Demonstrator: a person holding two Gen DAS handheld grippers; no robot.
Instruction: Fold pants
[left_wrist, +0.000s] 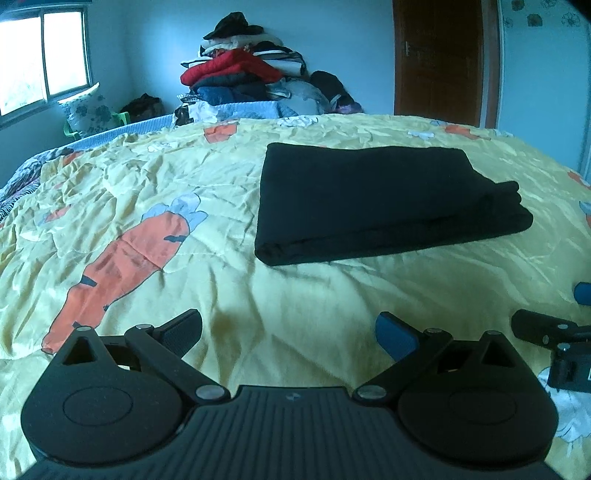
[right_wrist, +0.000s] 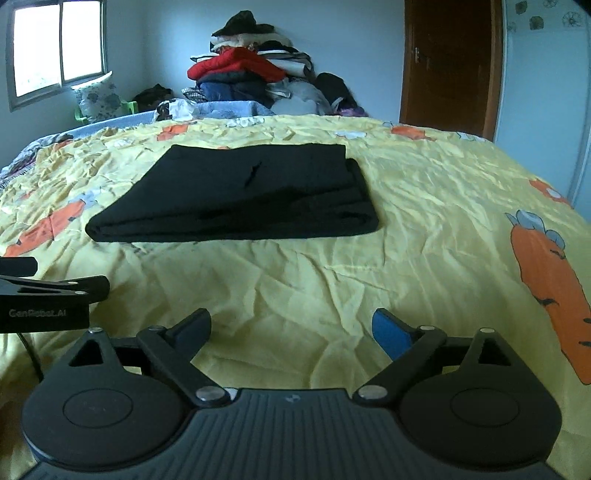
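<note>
The black pants (left_wrist: 373, 199) lie folded into a flat rectangle on the yellow carrot-print bedspread (left_wrist: 155, 192). They also show in the right wrist view (right_wrist: 243, 192), ahead and to the left. My left gripper (left_wrist: 290, 334) is open and empty, low over the bedspread, short of the pants. My right gripper (right_wrist: 291, 330) is open and empty too, also short of the pants. Each gripper shows at the edge of the other's view: the right one (left_wrist: 554, 317) and the left one (right_wrist: 55, 284).
A tall pile of clothes (left_wrist: 243, 74) stands against the far wall behind the bed. A window (left_wrist: 40, 59) is at the far left, with a pillow on a green chair (left_wrist: 92, 110) below it. A brown door (left_wrist: 439, 59) is at the far right.
</note>
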